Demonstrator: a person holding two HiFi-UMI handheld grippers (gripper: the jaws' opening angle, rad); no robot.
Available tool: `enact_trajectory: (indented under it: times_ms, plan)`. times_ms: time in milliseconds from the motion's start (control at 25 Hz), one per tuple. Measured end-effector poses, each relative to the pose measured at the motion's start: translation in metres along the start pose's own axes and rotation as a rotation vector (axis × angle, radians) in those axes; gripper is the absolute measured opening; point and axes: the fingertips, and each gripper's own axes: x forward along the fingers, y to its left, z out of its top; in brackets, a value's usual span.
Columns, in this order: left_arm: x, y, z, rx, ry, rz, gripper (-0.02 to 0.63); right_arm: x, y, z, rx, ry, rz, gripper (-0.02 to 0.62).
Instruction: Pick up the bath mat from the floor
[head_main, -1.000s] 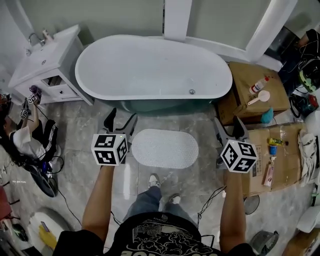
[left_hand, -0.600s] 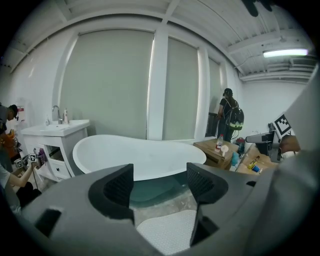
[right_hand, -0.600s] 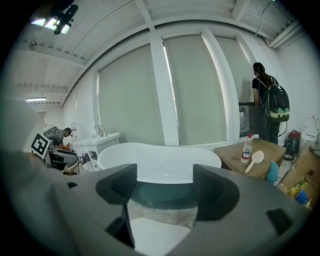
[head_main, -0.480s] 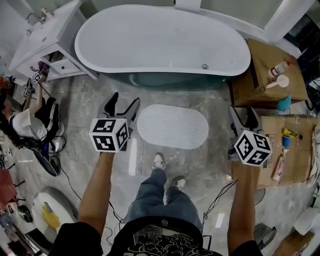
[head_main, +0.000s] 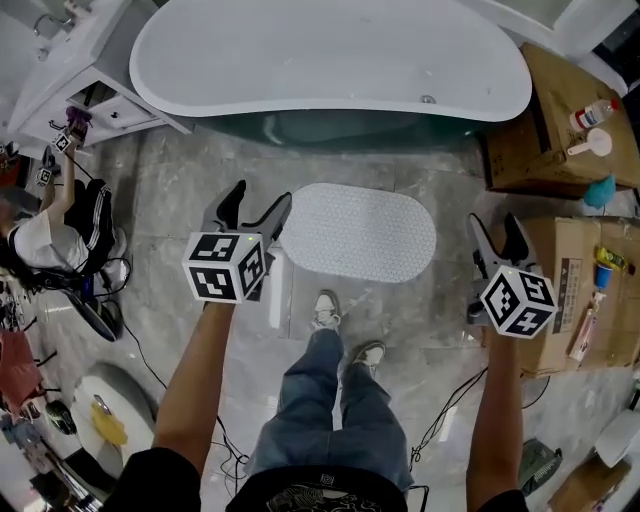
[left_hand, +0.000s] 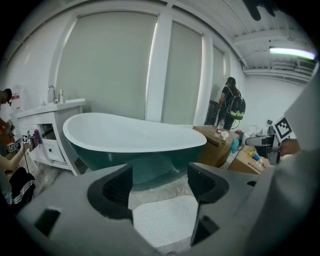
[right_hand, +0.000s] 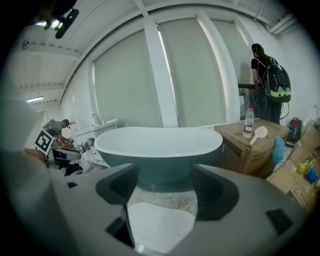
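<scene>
Closest to you, your shoes (head_main: 322, 310) stand on the floor (head_main: 190, 190), and the front one is just short of the near edge of the bath mat (head_main: 358, 232). A cable (head_main: 440, 430) trails over the floor by your right leg.

The left gripper (head_main: 258, 198) has its jaws apart with nothing between the pads. Its own view looks through the gap down at the mat's left end. The right gripper (head_main: 497, 222) is also spread wide and empty, and it sits off the mat's right end, over the edge of a flattened cardboard sheet (head_main: 570, 290).

The mat lies flat and whole on the floor between the two grippers, nearer the left one. Neither gripper touches it, so I judge that the task has not really started. You have yet to come down to the floor, close on an edge at each end and lift.

Past the mat's far edge the bathtub (head_main: 330, 55) stands close, leaving only a narrow strip of floor there. That makes the near edge or the ends look like the easier places to grip. To the right of the tub a cardboard box (head_main: 560, 130) carries a bottle (head_main: 592, 113) and a scoop (head_main: 590, 145).

At the far left are a white cabinet (head_main: 70, 70) and a seated person (head_main: 50, 240), both well clear of the mat.
</scene>
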Motion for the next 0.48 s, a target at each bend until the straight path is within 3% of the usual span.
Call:
enact_trajectory:
  times_ms: [480]
  plan:
    - [0.062,0.022,-0.146,-0.015,0.078,0.016,0.359,0.057,-0.034,-0.141,0.017,0.091,0.03,0.348]
